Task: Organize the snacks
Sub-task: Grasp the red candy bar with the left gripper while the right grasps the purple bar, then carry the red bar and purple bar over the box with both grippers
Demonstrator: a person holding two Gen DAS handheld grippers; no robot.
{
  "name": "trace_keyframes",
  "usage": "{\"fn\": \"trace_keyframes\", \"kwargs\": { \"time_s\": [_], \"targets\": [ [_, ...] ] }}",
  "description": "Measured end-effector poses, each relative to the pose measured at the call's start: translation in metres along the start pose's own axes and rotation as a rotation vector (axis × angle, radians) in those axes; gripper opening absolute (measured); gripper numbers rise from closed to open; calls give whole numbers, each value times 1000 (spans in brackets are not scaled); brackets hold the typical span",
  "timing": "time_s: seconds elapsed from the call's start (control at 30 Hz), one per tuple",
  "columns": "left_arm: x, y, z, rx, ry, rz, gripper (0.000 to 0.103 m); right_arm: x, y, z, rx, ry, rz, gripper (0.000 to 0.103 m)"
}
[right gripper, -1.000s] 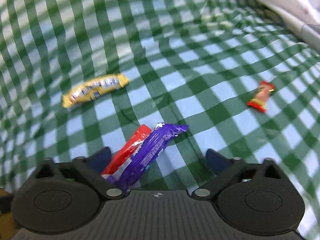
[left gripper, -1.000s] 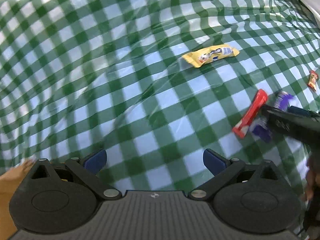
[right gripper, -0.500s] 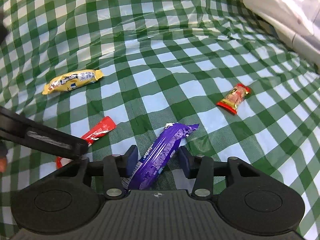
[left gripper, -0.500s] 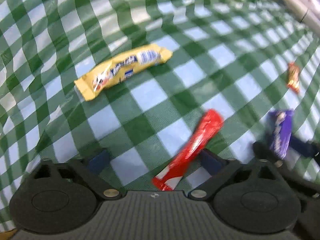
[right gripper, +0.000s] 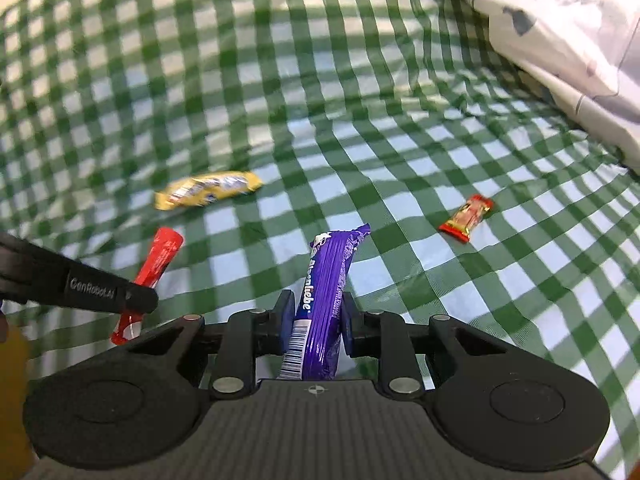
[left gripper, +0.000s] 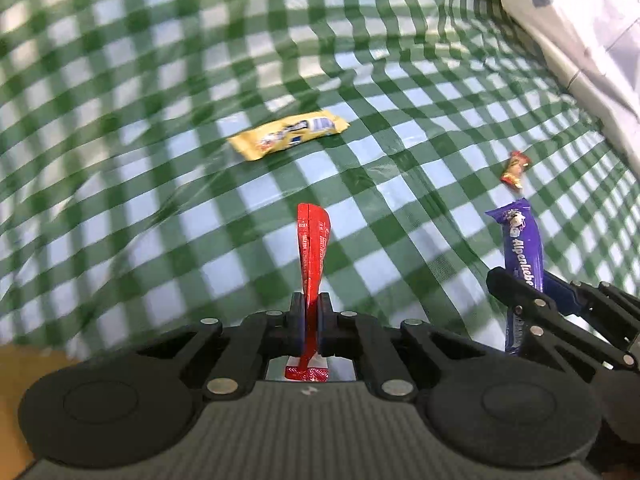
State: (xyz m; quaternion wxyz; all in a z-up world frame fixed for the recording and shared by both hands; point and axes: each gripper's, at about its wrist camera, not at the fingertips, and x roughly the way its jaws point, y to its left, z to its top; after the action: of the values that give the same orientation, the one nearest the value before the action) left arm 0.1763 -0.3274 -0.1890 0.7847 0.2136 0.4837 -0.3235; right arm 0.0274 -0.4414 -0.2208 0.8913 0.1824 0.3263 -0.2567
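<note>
My left gripper is shut on a red snack stick and holds it off the green checked cloth. My right gripper is shut on a purple Alpenliebe bar, also lifted. In the left wrist view the purple bar and the right gripper are at the right. In the right wrist view the red stick and the left gripper are at the left. A yellow bar and a small red-gold candy lie on the cloth.
The green and white checked cloth covers the whole surface and is wrinkled. A white patterned bag or fabric lies at the far right edge; it also shows in the left wrist view. A tan surface shows at the lower left.
My left gripper has shut on the red stick and lifted it. My right gripper has tightened on the purple bar and raised it. The yellow bar and small candy have stayed put.
</note>
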Motion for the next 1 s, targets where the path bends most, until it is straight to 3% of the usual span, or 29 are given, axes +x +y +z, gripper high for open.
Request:
{"fn": "trace_keyframes", "kwargs": {
  "time_s": [0.2, 0.43, 0.67, 0.77, 1.0],
  "targets": [
    [-95, 11, -57, -64, -65, -6, 5, -76, 29, -14, -28, -19, 60, 25],
    [-193, 42, -162, -185, -75, 0, 5, -163, 84, -60, -123, 55, 198, 25],
    [-255, 91, -252, -314, -60, 130, 5, -233, 151, -114, -264, 115, 355, 25],
    [-280, 111, -279, -365, -83, 174, 5, -257, 178, -125, -318, 116, 401, 25],
    [-322, 142, -316, -448, -163, 202, 5, -294, 218, -135, -414, 83, 432, 25]
  ]
}}
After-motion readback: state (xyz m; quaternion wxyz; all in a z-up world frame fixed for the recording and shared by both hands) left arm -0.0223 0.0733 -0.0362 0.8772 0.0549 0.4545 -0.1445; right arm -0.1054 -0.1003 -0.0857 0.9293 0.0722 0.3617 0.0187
